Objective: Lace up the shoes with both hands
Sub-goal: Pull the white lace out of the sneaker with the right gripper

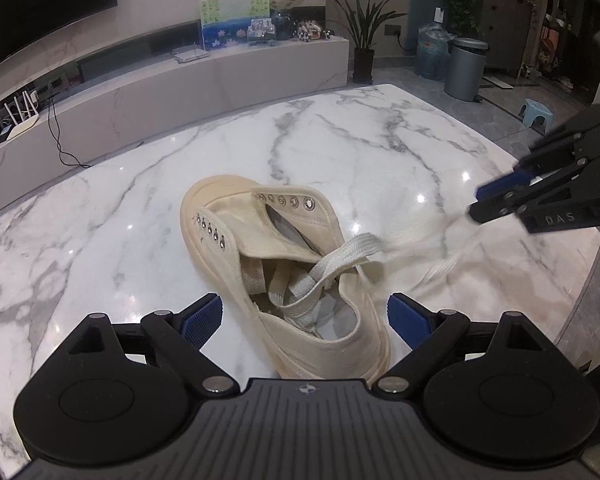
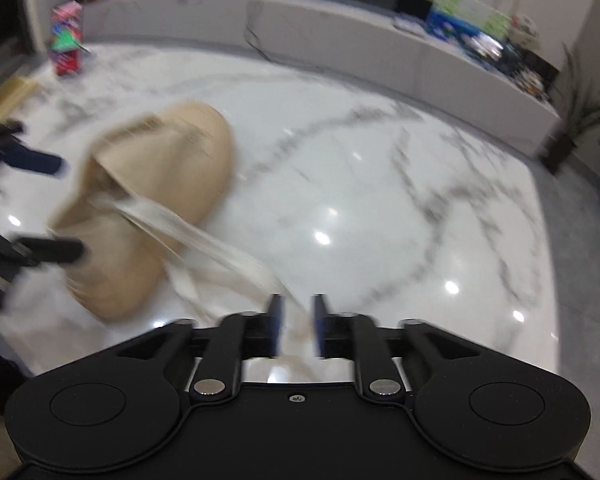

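A cream canvas shoe (image 1: 268,248) lies on the white marble table (image 1: 340,140), toe pointing away, with its eyelet rows empty. A white shoelace (image 1: 340,256) is bunched in the shoe's opening and runs off, blurred, to the right. My left gripper (image 1: 306,314) is open, its blue pads on either side of the heel without touching it. My right gripper (image 1: 478,204) hovers at the right, off the shoe. In the blurred right wrist view the shoe (image 2: 160,200) is at the left, and the shoelace (image 2: 204,236) stretches into my right gripper (image 2: 298,320), which is shut on it. The left gripper (image 2: 48,206) straddles the heel.
A red carton (image 2: 66,40) and a gold-coloured box (image 2: 8,92) stand at the table's far corner. The table's rounded edge (image 1: 592,264) is close to the right gripper. Beyond it are a low marble bench (image 1: 180,92), a potted plant (image 1: 364,40) and a grey bin (image 1: 466,68).
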Demonstrator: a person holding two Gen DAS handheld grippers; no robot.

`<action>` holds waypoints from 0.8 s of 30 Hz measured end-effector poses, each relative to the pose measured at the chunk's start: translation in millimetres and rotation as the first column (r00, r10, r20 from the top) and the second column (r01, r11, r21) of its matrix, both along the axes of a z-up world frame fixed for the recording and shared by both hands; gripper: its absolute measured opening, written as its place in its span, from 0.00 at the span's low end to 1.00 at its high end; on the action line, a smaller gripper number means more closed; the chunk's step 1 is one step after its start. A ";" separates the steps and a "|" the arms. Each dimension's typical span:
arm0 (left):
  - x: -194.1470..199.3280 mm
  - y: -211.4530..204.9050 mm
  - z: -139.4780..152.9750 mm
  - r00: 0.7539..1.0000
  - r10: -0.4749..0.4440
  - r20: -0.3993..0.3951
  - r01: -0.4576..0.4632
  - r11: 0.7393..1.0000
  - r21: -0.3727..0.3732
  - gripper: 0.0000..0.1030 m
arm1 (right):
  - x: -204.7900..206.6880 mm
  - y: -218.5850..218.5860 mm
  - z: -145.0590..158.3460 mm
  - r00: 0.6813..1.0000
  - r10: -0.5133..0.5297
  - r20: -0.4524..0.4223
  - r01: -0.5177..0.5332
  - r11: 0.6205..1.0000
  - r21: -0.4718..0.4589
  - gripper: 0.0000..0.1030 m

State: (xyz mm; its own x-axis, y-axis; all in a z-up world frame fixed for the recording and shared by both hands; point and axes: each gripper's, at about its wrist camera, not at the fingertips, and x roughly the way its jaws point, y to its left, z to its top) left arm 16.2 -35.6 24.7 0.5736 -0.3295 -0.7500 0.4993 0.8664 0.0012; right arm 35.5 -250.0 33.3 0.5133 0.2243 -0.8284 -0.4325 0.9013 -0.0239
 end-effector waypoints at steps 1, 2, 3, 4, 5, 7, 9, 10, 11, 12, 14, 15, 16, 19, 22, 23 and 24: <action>-0.2 1.0 -0.2 1.000 0.000 -0.002 0.000 1.000 0.000 0.88 | 0.3 6.0 2.7 1.000 0.022 -0.002 -0.022 0.999 0.026 0.27; -0.3 1.9 -0.5 1.000 -0.001 -0.004 0.001 1.000 0.000 0.88 | 0.8 11.7 4.3 0.999 0.040 -0.003 -0.040 0.998 0.038 0.27; -0.5 2.9 -0.7 1.000 -0.001 -0.006 0.001 1.000 0.000 0.88 | 0.5 19.1 6.2 0.998 0.066 0.005 -0.066 0.997 0.047 0.27; -0.7 3.8 -1.0 1.000 -0.001 -0.007 0.001 1.000 0.001 0.88 | 0.3 24.8 7.5 0.996 0.090 0.013 -0.091 0.995 0.051 0.27; -0.8 4.8 -1.2 1.000 -0.001 -0.009 0.001 1.000 0.001 0.88 | -0.2 31.9 8.7 0.993 0.121 0.019 -0.121 0.991 0.058 0.27; -1.2 6.7 -1.7 1.000 -0.002 -0.013 0.002 1.000 0.001 0.88 | -0.1 44.9 9.9 0.984 0.174 0.025 -0.175 0.982 0.073 0.27; -2.0 8.8 -2.0 1.000 -0.004 -0.016 0.004 1.000 0.002 0.88 | 2.0 56.1 8.5 0.977 0.212 0.023 -0.213 0.974 0.083 0.27; -2.5 9.8 -2.2 1.000 -0.006 -0.018 0.006 1.000 0.003 0.88 | 3.7 64.2 6.8 0.972 0.233 0.019 -0.234 0.969 0.080 0.27; -3.0 10.4 -2.6 1.000 -0.008 -0.020 0.008 1.000 0.003 0.88 | 4.6 68.9 5.9 0.969 0.246 0.018 -0.246 0.966 0.077 0.27; -3.4 11.1 -3.0 1.000 -0.011 -0.022 0.011 1.000 0.003 0.88 | 5.5 72.5 5.0 0.967 0.255 0.018 -0.256 0.964 0.076 0.27; -4.4 12.5 -4.0 1.000 -0.016 -0.026 0.016 1.000 0.004 0.88 | 10.1 81.8 2.4 0.964 0.265 0.016 -0.265 0.962 0.069 0.27; -4.8 13.3 -4.6 0.999 -0.018 -0.029 0.018 1.000 0.004 0.88 | 11.2 83.7 1.3 0.964 0.266 0.018 -0.266 0.962 0.063 0.28; -4.9 14.1 -5.1 0.999 -0.019 -0.031 0.019 1.000 0.004 0.88 | 13.2 87.4 0.2 0.963 0.268 0.023 -0.269 0.962 0.050 0.30; -4.4 17.3 -6.0 0.999 -0.017 -0.038 0.018 1.000 0.004 0.88 | 18.3 90.7 -4.7 0.965 0.261 0.011 -0.261 0.964 0.042 0.35; -3.5 19.7 -6.2 0.999 -0.013 -0.041 0.013 1.000 0.002 0.88 | 24.8 91.3 -11.9 0.966 0.254 -0.049 -0.252 0.966 0.058 0.27; -3.4 20.0 -6.2 0.999 -0.013 -0.041 0.013 1.000 0.002 0.88 | 25.8 91.6 -13.7 0.965 0.254 -0.069 -0.250 0.966 0.060 0.14; -3.3 20.4 -5.9 0.999 -0.011 -0.041 0.011 1.000 0.001 0.88 | 25.5 91.9 -14.4 0.965 0.251 -0.072 -0.247 0.968 0.052 0.14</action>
State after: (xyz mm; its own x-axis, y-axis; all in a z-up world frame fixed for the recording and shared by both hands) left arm 12.9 -15.3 18.7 0.5387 -0.3344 -0.7733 0.5085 0.8609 -0.0180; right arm 61.0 -158.2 18.9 0.3713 0.3724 -0.8506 -0.6424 0.7645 0.0543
